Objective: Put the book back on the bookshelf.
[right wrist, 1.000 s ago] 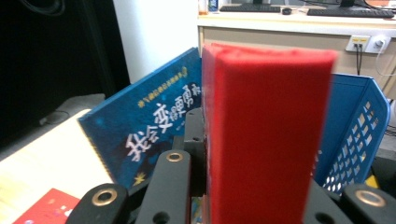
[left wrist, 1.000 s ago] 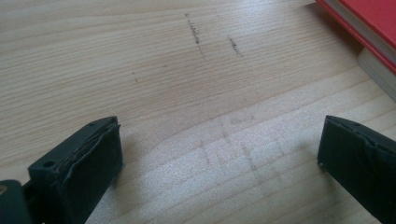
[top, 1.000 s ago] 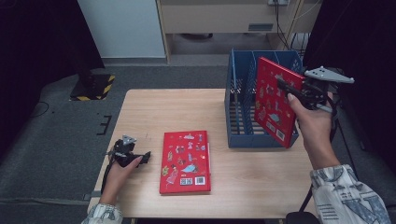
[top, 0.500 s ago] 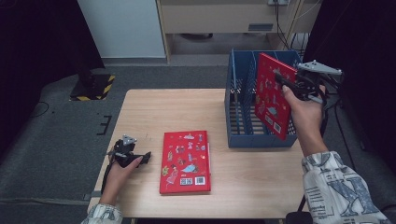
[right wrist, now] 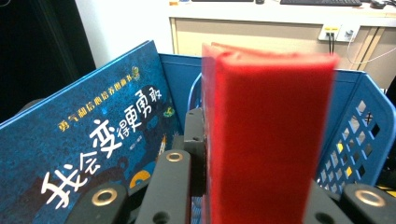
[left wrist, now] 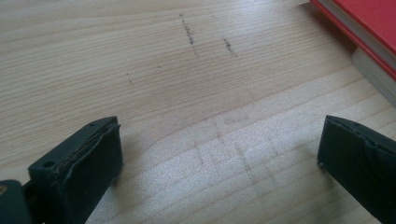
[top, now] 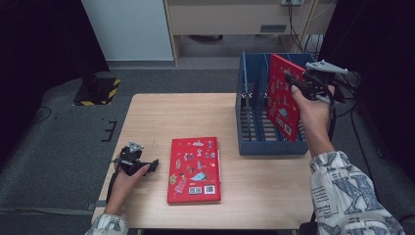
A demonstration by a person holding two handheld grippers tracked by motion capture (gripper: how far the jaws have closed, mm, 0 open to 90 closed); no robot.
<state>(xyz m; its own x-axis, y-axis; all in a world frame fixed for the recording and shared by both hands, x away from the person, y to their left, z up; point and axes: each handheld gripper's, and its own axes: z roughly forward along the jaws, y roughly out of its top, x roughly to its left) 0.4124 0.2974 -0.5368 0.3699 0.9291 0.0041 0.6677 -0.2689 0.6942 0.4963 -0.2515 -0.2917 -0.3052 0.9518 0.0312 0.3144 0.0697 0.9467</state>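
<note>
Item: red book (top: pixel 283 98), held upright and tilted over the blue slotted basket (top: pixel 244 117), lower edge down among the dividers, clamped between the fingers of the right gripper (top: pixel 299 84); in the right gripper view its red edge (right wrist: pixel 271 130) stands between the closed fingers, with a blue picture book (right wrist: pixel 93 140) already leaning in the basket just beside it. Second red book (top: pixel 194 170): flat on the wooden surface (top: pixel 161 117), near the left gripper (top: pixel 147 166), whose fingers stand wide apart over bare wood and hold nothing. Risks, as judged: the held book's lower corner may catch on a divider or the basket wall and twist in the grip; a tilted entry may push against the blue book and wedge both in one slot; a release made too high would let it topple across the rack; a snag could drag the light basket along the surface.
</note>
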